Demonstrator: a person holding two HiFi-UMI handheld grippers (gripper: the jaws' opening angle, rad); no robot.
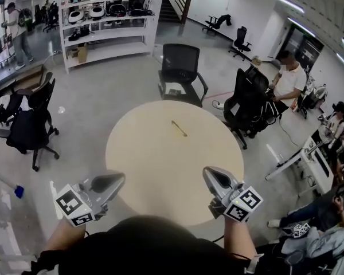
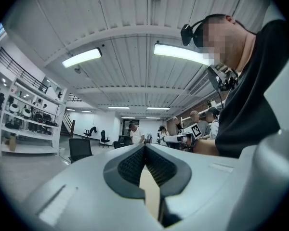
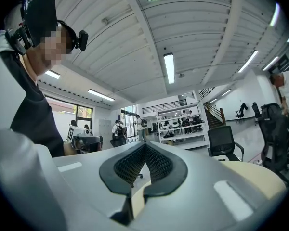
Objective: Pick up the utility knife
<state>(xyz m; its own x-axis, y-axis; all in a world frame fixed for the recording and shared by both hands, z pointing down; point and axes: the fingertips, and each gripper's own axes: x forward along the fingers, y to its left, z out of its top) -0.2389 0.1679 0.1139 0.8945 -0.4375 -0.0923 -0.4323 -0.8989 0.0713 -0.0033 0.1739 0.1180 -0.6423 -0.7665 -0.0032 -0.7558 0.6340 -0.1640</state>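
Observation:
A slim yellow utility knife (image 1: 179, 128) lies alone on the round cream table (image 1: 155, 171), toward its far side. My left gripper (image 1: 119, 178) hangs over the table's near left edge with its tips touching and nothing between them. My right gripper (image 1: 207, 173) is over the near right edge, also shut and empty. Both are far short of the knife and point across the table toward each other. In the left gripper view the dark pads (image 2: 145, 163) meet at the tip; in the right gripper view the pads (image 3: 144, 161) also meet. The knife shows in neither gripper view.
A black office chair (image 1: 180, 70) stands behind the table, another (image 1: 247, 103) at its right with a seated person (image 1: 289, 79). More chairs (image 1: 31, 125) stand at left, white shelving (image 1: 106, 22) at the back, desks and people at right.

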